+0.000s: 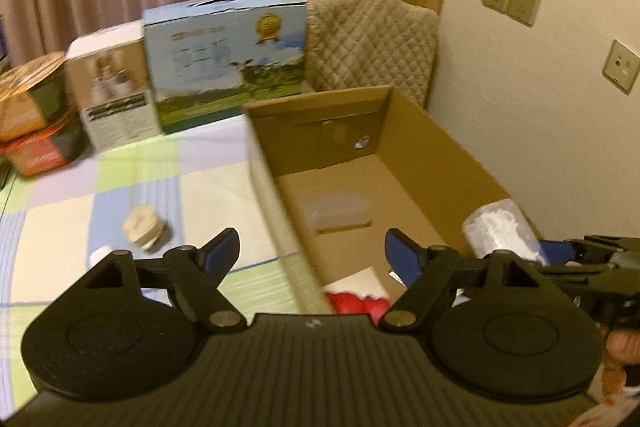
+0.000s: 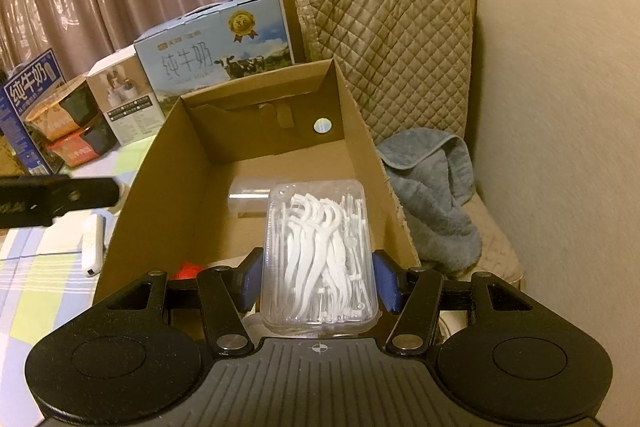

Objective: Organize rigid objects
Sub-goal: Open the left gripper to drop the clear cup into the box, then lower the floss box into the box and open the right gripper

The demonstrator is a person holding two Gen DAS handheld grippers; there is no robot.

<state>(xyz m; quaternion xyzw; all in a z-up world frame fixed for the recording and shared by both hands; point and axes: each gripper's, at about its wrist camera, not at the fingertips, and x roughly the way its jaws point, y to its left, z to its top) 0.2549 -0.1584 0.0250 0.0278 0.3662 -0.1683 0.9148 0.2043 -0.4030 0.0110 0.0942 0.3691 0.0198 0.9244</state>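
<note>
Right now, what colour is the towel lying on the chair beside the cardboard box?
Blue-grey. The towel shows only in the right wrist view, bunched on the seat right of the cardboard box.

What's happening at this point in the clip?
A person with two handheld grippers is packing small items into a cardboard box. The right gripper is shut on a clear case of floss picks above the box. The left gripper is open and empty. A beige item lies on the tablecloth.
</note>
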